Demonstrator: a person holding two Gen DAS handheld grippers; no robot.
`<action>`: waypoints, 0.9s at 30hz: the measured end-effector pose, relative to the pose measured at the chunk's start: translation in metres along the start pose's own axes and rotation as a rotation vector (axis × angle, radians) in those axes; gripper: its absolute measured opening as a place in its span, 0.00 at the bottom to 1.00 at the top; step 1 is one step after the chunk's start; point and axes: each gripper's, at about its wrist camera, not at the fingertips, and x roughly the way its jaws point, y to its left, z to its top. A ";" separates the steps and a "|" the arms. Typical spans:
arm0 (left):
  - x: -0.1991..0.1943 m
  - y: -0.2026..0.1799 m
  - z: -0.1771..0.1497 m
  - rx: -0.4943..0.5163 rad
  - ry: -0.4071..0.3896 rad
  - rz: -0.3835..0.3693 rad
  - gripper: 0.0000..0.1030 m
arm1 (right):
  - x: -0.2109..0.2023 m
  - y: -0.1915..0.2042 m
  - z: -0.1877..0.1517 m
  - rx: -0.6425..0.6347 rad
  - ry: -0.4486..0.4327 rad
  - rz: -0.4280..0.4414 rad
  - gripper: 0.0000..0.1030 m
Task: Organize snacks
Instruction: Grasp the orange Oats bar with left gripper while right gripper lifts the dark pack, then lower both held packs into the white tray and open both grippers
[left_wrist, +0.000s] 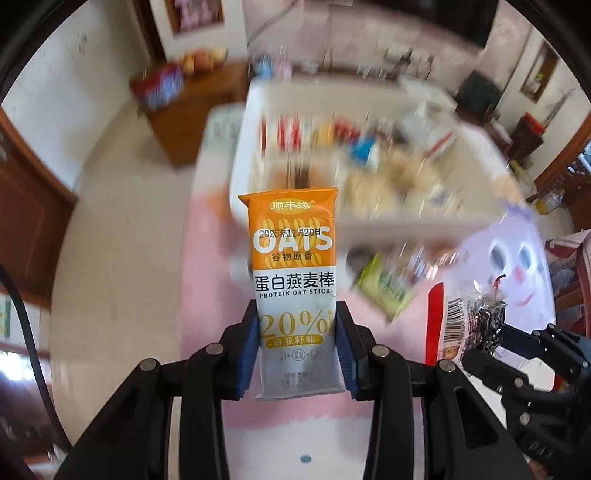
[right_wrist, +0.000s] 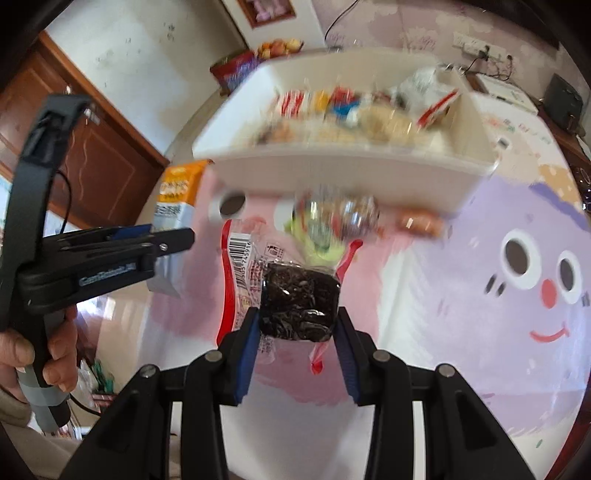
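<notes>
Oat stick packet (left_wrist: 293, 280), orange-and-white wrapper

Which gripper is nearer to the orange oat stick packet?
Left. The left gripper has its fingers closed on the oat stick packet, holding it. The right gripper is off to the side, clamped on a dark snack pack.

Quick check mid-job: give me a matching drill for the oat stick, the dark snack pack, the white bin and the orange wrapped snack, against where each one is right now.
Things:
1. oat stick
2. dark snack pack
3. white bin
4. orange wrapped snack

Places:
A. lying on the mat just in front of the bin
B. clamped in the right gripper
C. behind the loose snacks, already holding many packets
D. clamped in the left gripper

Pairs: 1-D, 2-B, 3-C, 4-A
</notes>
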 end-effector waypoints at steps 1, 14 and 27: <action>-0.011 0.000 0.012 0.007 -0.035 -0.004 0.36 | -0.009 0.000 0.007 0.003 -0.018 -0.007 0.38; -0.100 -0.009 0.145 0.067 -0.300 -0.001 0.37 | -0.113 -0.003 0.144 0.005 -0.306 -0.165 0.39; -0.066 -0.024 0.184 0.093 -0.261 0.008 0.38 | -0.100 -0.014 0.198 0.076 -0.326 -0.195 0.39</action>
